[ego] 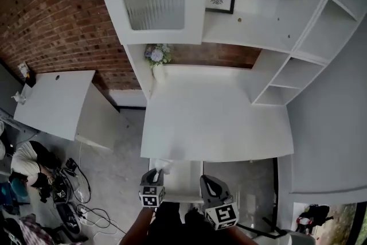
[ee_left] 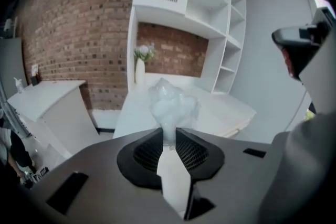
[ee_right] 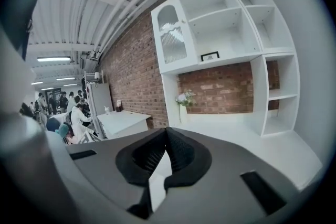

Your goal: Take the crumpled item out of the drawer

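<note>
A crumpled white, slightly translucent item [ee_left: 172, 105] sticks up from between the pads of my left gripper [ee_left: 169, 131], which is shut on its lower end. In the head view that item [ego: 163, 165] shows at the tip of the left gripper [ego: 155, 176], just above the left part of the open white drawer [ego: 184, 181] under the desk's front edge. My right gripper [ego: 210, 183] hovers beside it over the drawer's right part. Seen in its own view, the right gripper [ee_right: 167, 136] has its jaws together with nothing between them.
The white desk top [ego: 218, 123] stretches ahead, with a vase of flowers [ego: 156, 57] at its back left and shelves [ego: 287, 74] at the right. A white side table [ego: 54, 100] stands at left. A person [ego: 26, 160] crouches by cables [ego: 77, 192] on the floor.
</note>
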### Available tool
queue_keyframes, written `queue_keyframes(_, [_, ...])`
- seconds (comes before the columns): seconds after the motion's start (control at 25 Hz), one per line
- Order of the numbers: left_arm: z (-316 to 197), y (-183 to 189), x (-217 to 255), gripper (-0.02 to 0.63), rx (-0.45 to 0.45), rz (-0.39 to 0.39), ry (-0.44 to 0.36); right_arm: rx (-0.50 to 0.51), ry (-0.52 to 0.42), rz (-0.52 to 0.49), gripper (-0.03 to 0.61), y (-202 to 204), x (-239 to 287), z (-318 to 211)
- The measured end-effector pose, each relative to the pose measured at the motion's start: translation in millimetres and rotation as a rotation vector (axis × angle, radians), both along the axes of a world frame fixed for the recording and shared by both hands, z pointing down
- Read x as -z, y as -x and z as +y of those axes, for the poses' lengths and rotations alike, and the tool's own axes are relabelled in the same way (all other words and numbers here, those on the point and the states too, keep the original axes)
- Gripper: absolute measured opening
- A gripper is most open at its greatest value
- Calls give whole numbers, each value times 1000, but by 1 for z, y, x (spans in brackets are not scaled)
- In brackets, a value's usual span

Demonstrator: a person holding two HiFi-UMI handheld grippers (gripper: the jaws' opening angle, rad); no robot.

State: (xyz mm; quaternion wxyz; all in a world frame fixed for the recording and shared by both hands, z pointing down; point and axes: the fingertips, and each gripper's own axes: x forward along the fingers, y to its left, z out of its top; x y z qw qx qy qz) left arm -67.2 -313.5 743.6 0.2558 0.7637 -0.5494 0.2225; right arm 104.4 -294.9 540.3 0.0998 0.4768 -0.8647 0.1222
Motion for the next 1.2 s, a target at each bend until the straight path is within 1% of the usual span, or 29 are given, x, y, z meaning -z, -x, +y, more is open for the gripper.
queue_keyframes(0.12, [19, 3, 77, 92, 76, 18, -134, 27, -54, -15, 14, -7, 21, 13])
queue_keyframes(0.2, [37, -3, 121, 92, 101, 29, -209, 40, -74, -35, 14, -11, 35, 22])
queue_keyframes(0.28, [60, -10, 152, 92, 123, 39, -259, 55, -86, -51, 14, -16, 44, 36])
queue_keyframes(0.4, [91, -15, 182, 92, 155, 78, -300, 83, -104, -59, 14, -17, 51, 57])
queue_keyframes(0.64, [113, -23, 225, 92, 132, 144, -374, 93, -110, -42, 14, -6, 52, 82])
queue_keyframes(0.88, [126, -15, 260, 93, 115, 155, -444, 48, -74, -21, 14, 4, 51, 97])
queue_keyframes(1.0, [129, -10, 267, 94, 100, 163, -460, 23, -54, -28, 14, 9, 49, 98])
queue_keyframes(1.2, [131, -2, 263, 95, 68, 180, -457, 2, -68, -14, 14, 20, 47, 96])
